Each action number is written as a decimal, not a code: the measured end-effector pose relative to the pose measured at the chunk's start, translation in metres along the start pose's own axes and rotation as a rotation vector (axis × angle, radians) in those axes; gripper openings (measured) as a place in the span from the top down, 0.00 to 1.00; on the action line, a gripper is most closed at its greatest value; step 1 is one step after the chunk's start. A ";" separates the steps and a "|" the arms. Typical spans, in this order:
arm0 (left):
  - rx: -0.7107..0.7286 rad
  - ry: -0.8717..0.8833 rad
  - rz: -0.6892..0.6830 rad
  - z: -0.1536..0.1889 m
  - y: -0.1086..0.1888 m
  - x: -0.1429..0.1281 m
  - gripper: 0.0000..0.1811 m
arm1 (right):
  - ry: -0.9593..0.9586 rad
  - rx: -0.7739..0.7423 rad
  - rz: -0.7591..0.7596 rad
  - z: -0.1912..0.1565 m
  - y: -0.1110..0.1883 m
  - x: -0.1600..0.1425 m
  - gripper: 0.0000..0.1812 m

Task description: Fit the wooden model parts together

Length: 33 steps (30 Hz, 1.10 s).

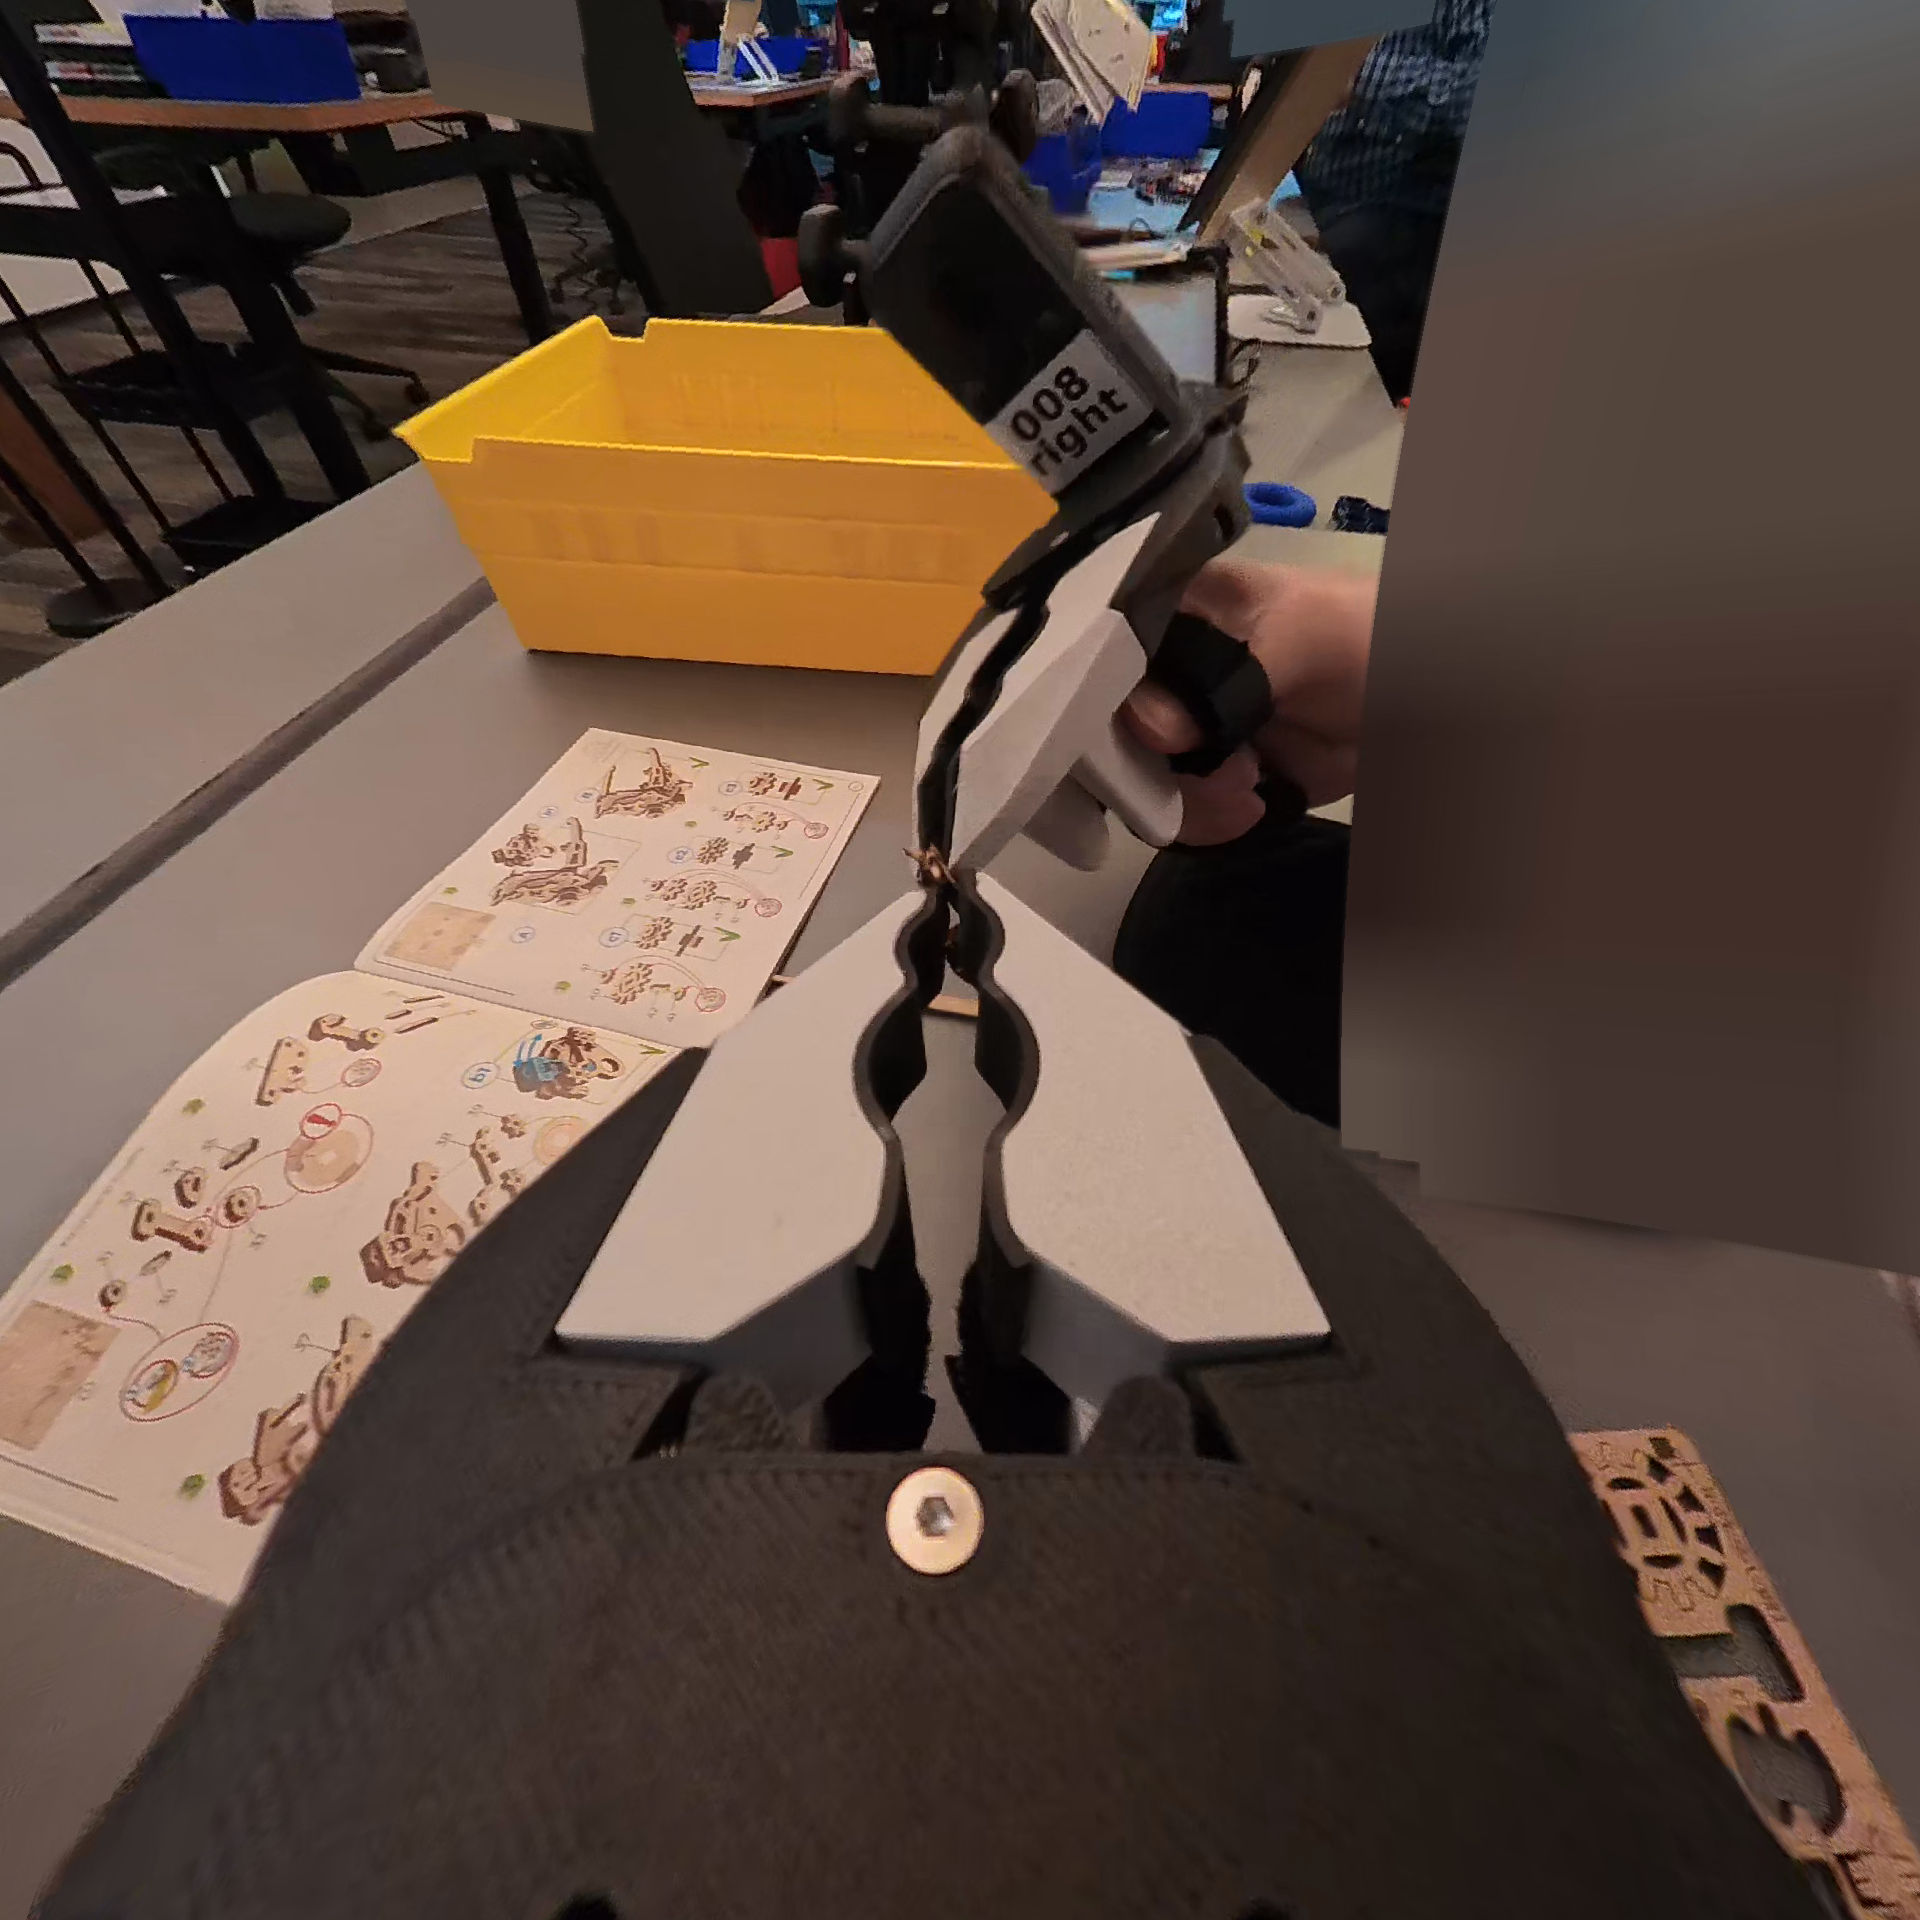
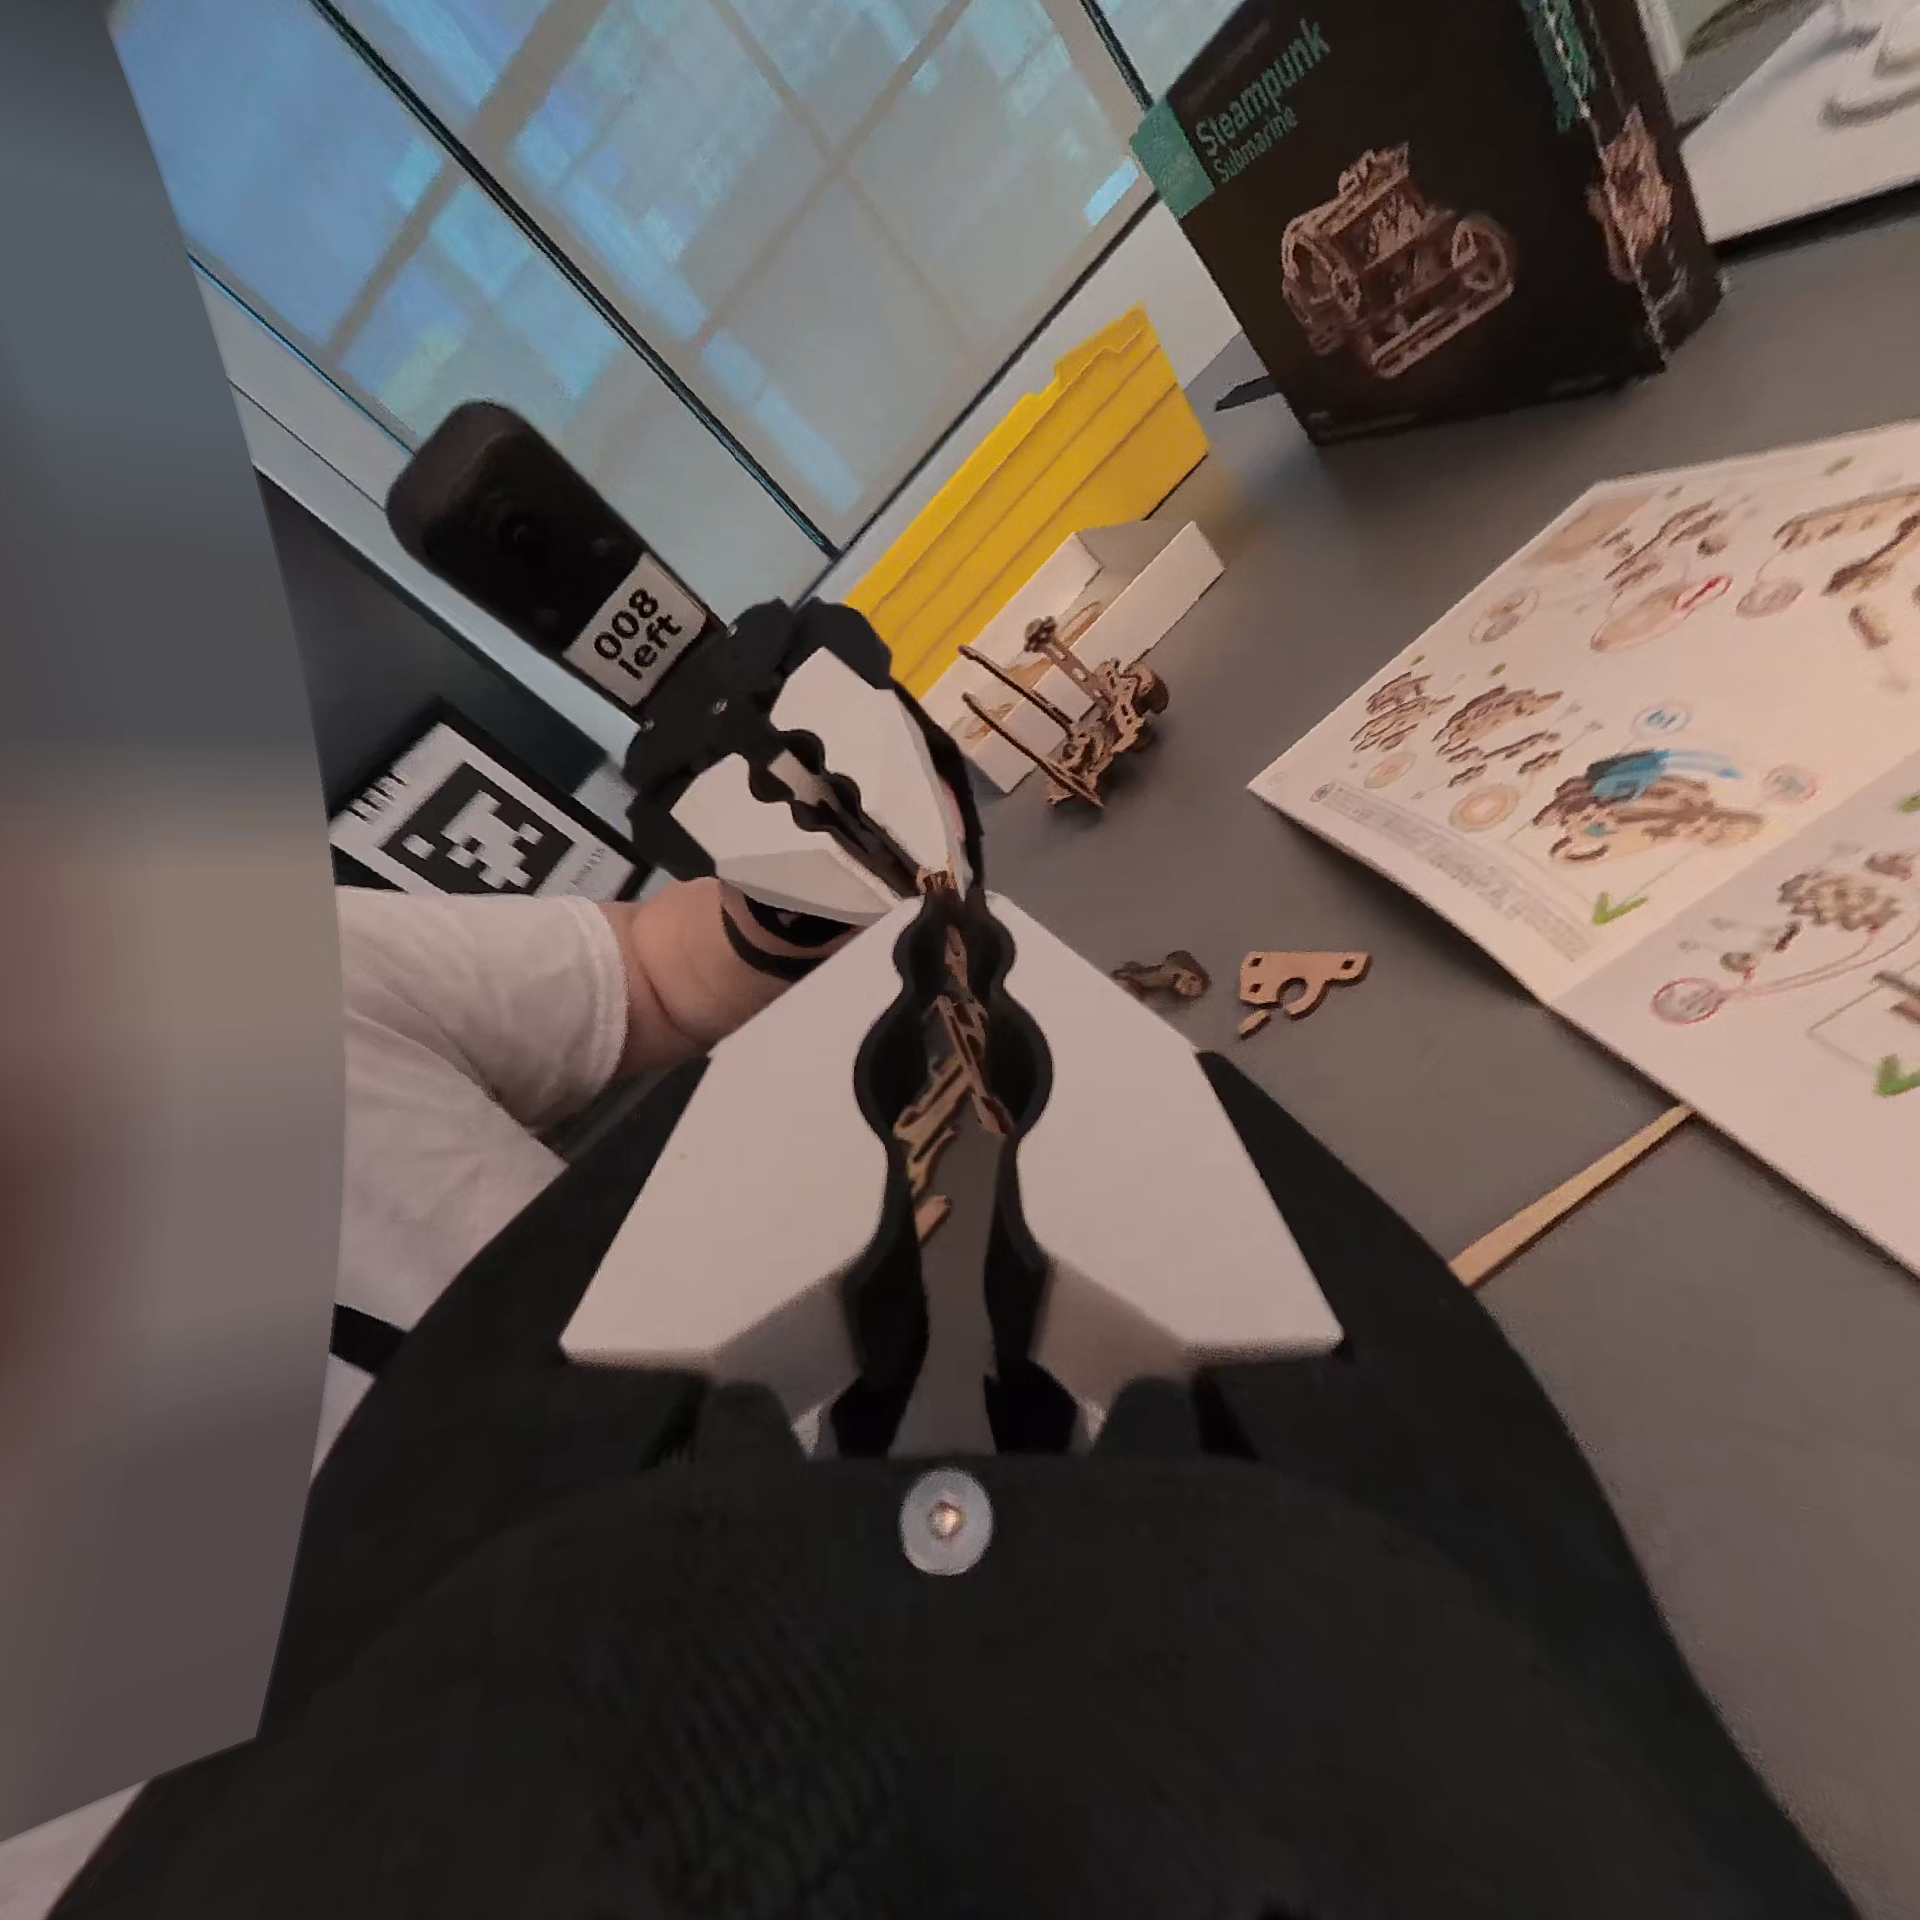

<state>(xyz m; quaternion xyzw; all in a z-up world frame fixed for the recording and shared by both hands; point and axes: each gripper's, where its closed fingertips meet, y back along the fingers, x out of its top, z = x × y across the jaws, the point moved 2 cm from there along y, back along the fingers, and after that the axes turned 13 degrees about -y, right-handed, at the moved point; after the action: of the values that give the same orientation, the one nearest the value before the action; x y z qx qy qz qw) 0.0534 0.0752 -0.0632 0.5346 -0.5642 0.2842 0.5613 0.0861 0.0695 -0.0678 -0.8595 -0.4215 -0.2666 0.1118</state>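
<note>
My right gripper (image 2: 951, 914) is shut on a long flat wooden part (image 2: 951, 1049) that lies edge-on between its fingers. My left gripper (image 1: 951, 899) is shut on a small wooden part (image 1: 932, 864), of which only the end shows at its tips. The two grippers meet tip to tip above the grey table (image 1: 260, 727), and the two parts touch there. In the left wrist view the right gripper (image 1: 940, 857) comes down from the upper right. In the right wrist view the left gripper (image 2: 940, 883) comes in from the upper left.
An open instruction booklet (image 1: 436, 1091) lies on the table, with a yellow bin (image 1: 727, 499) behind it. A partly built wooden model (image 2: 1091, 707), a white box (image 2: 1122, 582), the dark kit box (image 2: 1455, 208), two loose wooden parts (image 2: 1299, 982), a wooden stick (image 2: 1558, 1205) and a cut-out wooden sheet (image 1: 1745, 1662) are nearby. Left and right tips are no more than a few centimetres apart.
</note>
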 end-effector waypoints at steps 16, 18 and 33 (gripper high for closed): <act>-0.035 0.119 0.087 -0.006 0.005 0.008 1.00 | 0.252 0.045 -0.033 -0.006 0.001 0.004 0.99; -0.038 0.135 0.102 -0.007 0.006 0.009 1.00 | 0.279 0.035 -0.020 -0.009 0.001 0.005 1.00; -0.122 0.264 0.095 -0.003 -0.004 -0.003 0.97 | 0.308 0.011 0.021 -0.010 0.004 0.009 1.00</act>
<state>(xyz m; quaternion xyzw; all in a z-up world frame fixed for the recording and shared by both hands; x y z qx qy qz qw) 0.0580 0.0780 -0.0665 0.4303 -0.5264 0.3433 0.6480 0.0896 0.0686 -0.0546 -0.8122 -0.3918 -0.3918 0.1827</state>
